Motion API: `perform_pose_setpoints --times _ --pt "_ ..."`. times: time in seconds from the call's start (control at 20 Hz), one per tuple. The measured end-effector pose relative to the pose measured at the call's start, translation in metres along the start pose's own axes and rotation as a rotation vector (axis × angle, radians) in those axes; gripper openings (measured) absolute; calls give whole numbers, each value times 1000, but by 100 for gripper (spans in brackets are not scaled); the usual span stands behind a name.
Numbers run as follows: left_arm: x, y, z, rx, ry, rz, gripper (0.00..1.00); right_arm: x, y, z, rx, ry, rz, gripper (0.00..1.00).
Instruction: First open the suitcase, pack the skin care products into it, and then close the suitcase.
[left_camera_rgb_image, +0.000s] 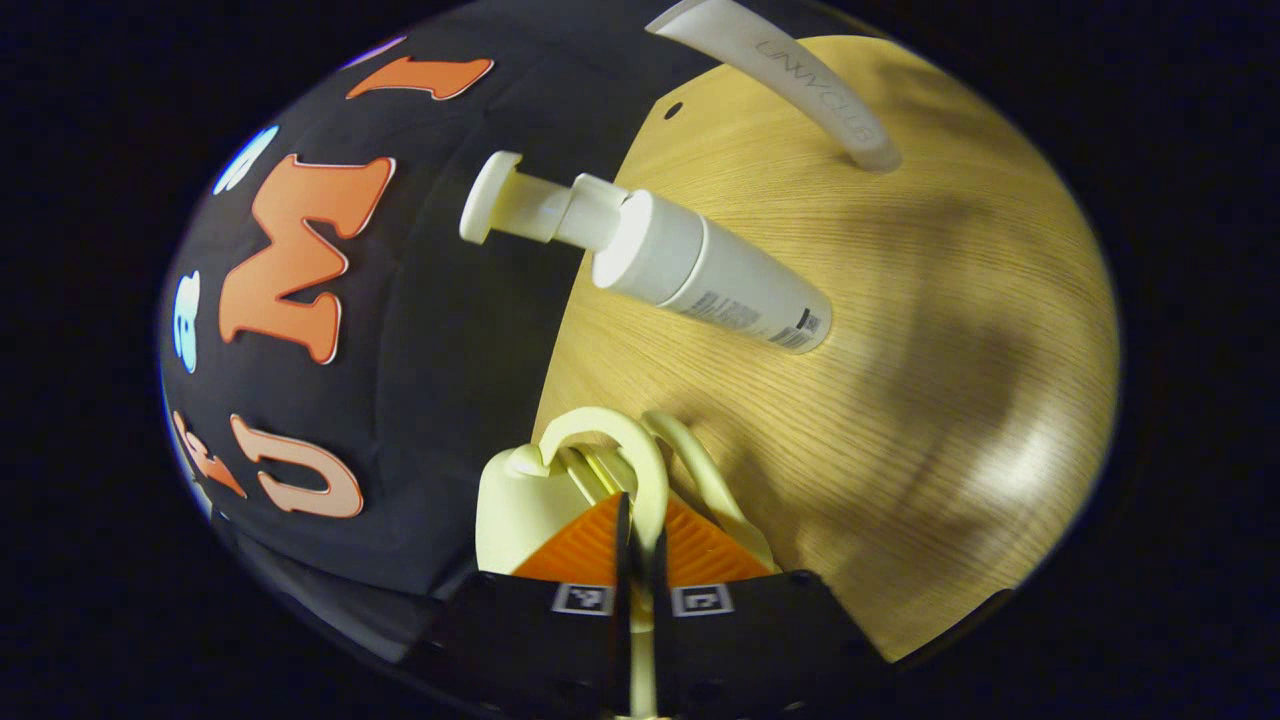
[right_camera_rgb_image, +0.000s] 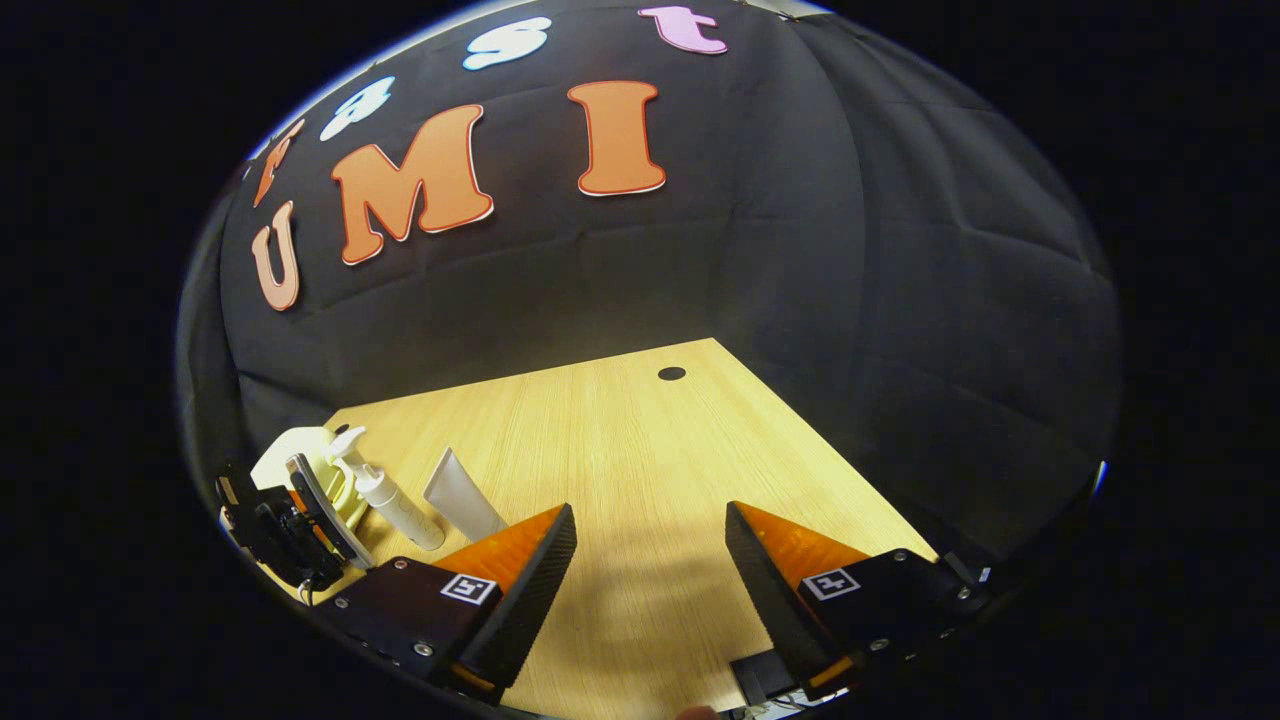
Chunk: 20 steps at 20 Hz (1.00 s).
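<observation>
Right now the left gripper (left_camera_rgb_image: 634, 545) is pinched together on the thin cream handle loop (left_camera_rgb_image: 640, 470) of the small suitcase (left_camera_rgb_image: 520, 505), whose pale rounded shell sits just left of and under its fingers. Ahead of that claw, a white pump bottle (left_camera_rgb_image: 690, 265) stands on the wooden table (left_camera_rgb_image: 950, 400), and farther ahead and to the right lies a white squeeze tube (left_camera_rgb_image: 790, 75). The right gripper (right_camera_rgb_image: 650, 570) hangs with its fingers spread wide and nothing between them, over bare tabletop; in its view the suitcase, the bottle and the tube sit well off to its left, with the left gripper beside them.

The step in hand looks like opening the case, which seems not yet opened. To do it well, I would keep the pinch firm but the pull gentle, since so light a case may slide or tip toward the bottle. Bringing the free right claw over to steady the shell should help. Whether a zip or latch holds it cannot be told.
</observation>
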<state>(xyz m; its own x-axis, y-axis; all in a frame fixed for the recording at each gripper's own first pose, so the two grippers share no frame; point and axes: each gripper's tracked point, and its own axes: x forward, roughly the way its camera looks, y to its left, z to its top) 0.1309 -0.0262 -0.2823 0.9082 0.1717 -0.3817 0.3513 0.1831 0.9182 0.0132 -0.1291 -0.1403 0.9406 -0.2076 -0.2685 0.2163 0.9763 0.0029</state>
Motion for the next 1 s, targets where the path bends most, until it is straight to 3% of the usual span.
perform_pose_setpoints --times 0.35,0.6,0.75,1.0 --pt "-20 41 -1 -302 -7 -124 5 -12 40 15 12 -1 50 96" --pt "-43 86 -4 -588 -66 -260 5 -20 88 56 -21 -99 92 95" --pt "-63 137 -30 -700 -108 -259 5 -17 125 69 -16 -110 124 95" --pt "-65 208 -91 -935 -189 -347 5 -20 185 98 -23 -150 115 95"
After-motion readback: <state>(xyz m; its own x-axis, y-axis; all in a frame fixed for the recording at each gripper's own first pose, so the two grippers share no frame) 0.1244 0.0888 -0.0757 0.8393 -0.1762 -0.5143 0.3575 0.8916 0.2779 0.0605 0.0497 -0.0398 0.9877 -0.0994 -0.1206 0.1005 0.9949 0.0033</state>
